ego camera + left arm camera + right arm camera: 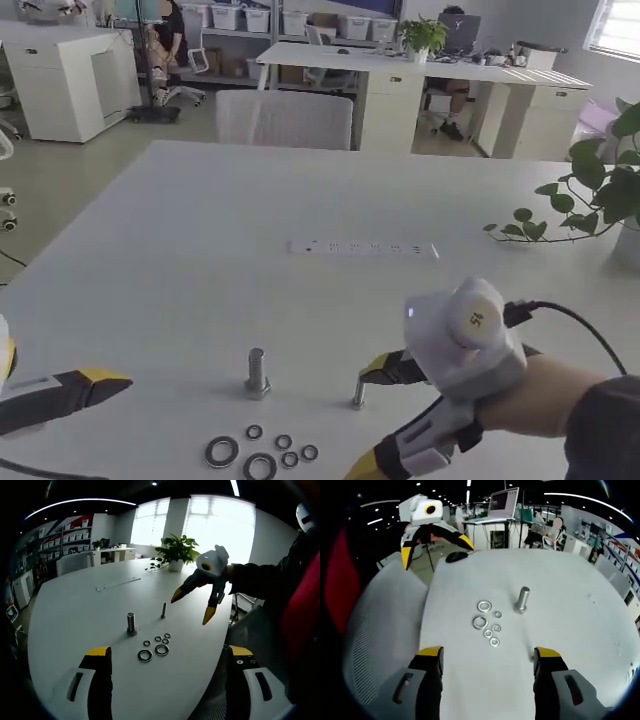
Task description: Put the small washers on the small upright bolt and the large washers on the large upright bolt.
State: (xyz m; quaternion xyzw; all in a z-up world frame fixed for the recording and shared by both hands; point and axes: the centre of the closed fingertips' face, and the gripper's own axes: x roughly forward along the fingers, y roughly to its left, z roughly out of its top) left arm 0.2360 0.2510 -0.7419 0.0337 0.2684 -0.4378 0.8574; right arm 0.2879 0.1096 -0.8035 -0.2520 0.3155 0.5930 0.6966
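Steel washers [209, 453] are sitting loose in a little cluster on the white tabletop [200, 250], just in front of the large upright bolt [257, 373]. The small upright bolt [358, 392] is standing beside it to the right. Nothing's sitting on either bolt, so you're looking at the first pick.

Your right tool [489, 653] is hanging over the washers with jaws wide apart and empty. The left tool [170, 652] is hovering off to the side, also spread and holding nothing.

I'd be going for one small washer [309, 452] at the cluster's edge and pinching it by the rim (flat rings are probably slippery). Then I'd be lining its hole up straight over the small bolt.

Writing-wise, there's a mark on the right tool's cap, but it's looking too blurry to read.
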